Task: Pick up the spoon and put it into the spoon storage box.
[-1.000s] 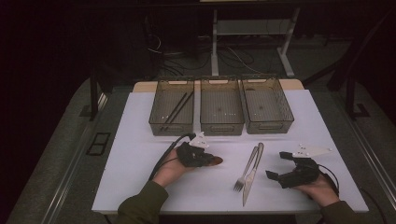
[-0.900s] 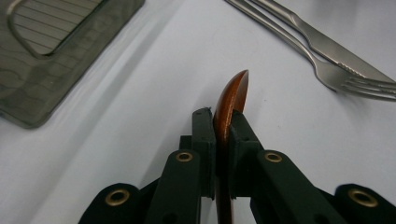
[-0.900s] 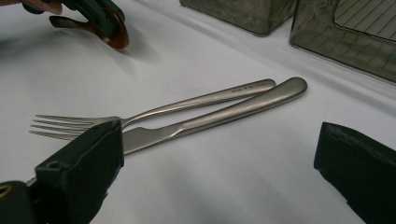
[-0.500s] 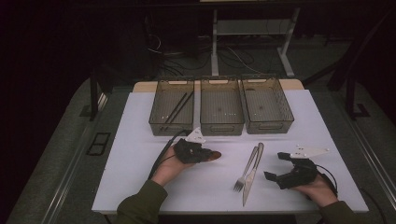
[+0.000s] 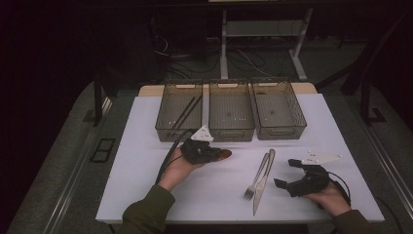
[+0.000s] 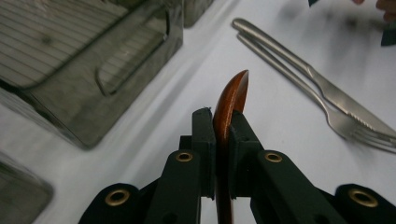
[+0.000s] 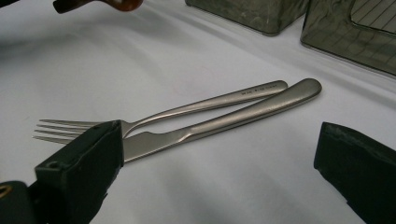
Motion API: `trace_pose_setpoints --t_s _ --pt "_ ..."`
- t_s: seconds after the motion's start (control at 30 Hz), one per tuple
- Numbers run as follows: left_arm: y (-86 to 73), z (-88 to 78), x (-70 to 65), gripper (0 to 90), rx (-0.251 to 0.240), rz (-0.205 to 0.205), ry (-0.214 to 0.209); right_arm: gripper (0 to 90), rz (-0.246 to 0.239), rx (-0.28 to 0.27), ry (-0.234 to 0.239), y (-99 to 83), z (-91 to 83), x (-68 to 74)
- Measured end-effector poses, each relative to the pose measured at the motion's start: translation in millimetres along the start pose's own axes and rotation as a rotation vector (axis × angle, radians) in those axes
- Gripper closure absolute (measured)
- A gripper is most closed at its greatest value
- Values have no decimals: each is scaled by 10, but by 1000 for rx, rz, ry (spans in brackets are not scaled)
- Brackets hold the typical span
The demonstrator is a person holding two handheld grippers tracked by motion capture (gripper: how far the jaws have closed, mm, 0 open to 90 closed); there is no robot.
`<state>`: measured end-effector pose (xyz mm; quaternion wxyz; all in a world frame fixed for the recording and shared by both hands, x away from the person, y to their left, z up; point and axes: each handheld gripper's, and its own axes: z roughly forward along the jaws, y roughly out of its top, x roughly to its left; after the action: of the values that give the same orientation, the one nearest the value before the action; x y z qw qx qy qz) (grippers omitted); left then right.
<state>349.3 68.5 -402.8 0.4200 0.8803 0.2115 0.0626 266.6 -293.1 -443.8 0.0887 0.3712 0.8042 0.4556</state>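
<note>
1. We hold the wooden spoon (image 6: 232,100) edge-on in the left tongs (image 5: 214,154); the jaws are pressed narrow against its brown handle, and the curved end sticks out past the tips.
2. In the high view the spoon (image 5: 223,155) points right, just above the white tabletop (image 5: 146,146), near the front wall of the middle bin (image 5: 231,131).
3. To do this step well, we judge that we should keep the squeeze firm, since the smooth wood could pivot between the flat pads.
4. We lift clear of the bin wall before swinging over, so the protruding end does not knock the rim.
5. We lower the spoon lengthwise into a bin and release only when it is low inside.
6. The left bin (image 5: 178,122) already holds dark chopsticks (image 5: 185,113); the middle and right bin (image 5: 280,127) look free, so we judge one of those the likely target.
7. The right tongs (image 5: 285,173) stand wide open with nothing between them, resting low at the near right of the tabletop.
8. The fork (image 7: 159,114) and knife (image 7: 224,122) lie side by side just left of the right tongs, between the two hands, handles pointing far.
9. We keep the right hand quiet and away from the steel pieces.
</note>
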Motion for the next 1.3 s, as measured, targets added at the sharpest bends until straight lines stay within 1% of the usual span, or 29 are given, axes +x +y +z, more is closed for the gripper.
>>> trace_pose_setpoints --t_s 0.17,0.23,0.33,0.37,0.43,0.53,0.57,0.67,0.73,0.8,0.87,0.9,0.93,1.0,1.03,1.07,1.1,1.13,1.23,1.3 --pt "160 -16 51 826 -22 12 13 10 1 -2 0 -1 -1 -2" --pt "231 -15 78 826 -32 10 14 10 2 -3 2 0 -4 -6" --pt "342 -8 122 826 -39 16 19 10 9 -6 2 4 -6 -17" --pt "381 -3 143 826 -43 24 21 10 21 -3 5 4 -12 -10" --pt "456 6 171 826 -52 21 24 10 17 -8 3 5 -14 -17" --pt "567 30 211 826 -65 31 34 10 15 -9 5 5 -10 -17" --pt "608 29 229 826 -55 37 39 10 15 -9 5 5 -11 -15" --pt "721 58 281 826 -66 33 41 10 15 -11 6 6 -19 -13" --pt "804 76 321 826 -64 41 50 10 13 -13 7 7 -23 -15" --pt "890 97 356 826 -76 39 44 10 14 -16 8 8 -25 -17" --pt "977 122 396 826 -77 48 49 10 14 -18 10 8 -27 -17" --pt "1019 135 424 826 -76 56 44 10 16 -19 10 8 -29 -14" --pt "1058 156 442 826 -87 47 44 10 17 -20 10 8 -31 -12" --pt "1137 191 487 825 -90 51 48 10 18 -22 12 9 -36 -9" --pt "1171 214 511 826 -95 56 54 10 19 -24 11 9 -38 -7" --pt "1203 238 533 826 -96 52 60 10 17 -25 12 8 -39 -9" --pt "1231 261 564 826 -90 59 66 10 17 -26 13 8 -41 -9" --pt "1256 293 588 825 -90 51 80 10 17 -26 15 9 -44 -10" --pt "1308 374 694 826 -76 50 106 10 22 -29 18 11 -49 -9" --pt "1326 445 743 825 -75 36 126 10 22 -31 19 12 -52 -12"
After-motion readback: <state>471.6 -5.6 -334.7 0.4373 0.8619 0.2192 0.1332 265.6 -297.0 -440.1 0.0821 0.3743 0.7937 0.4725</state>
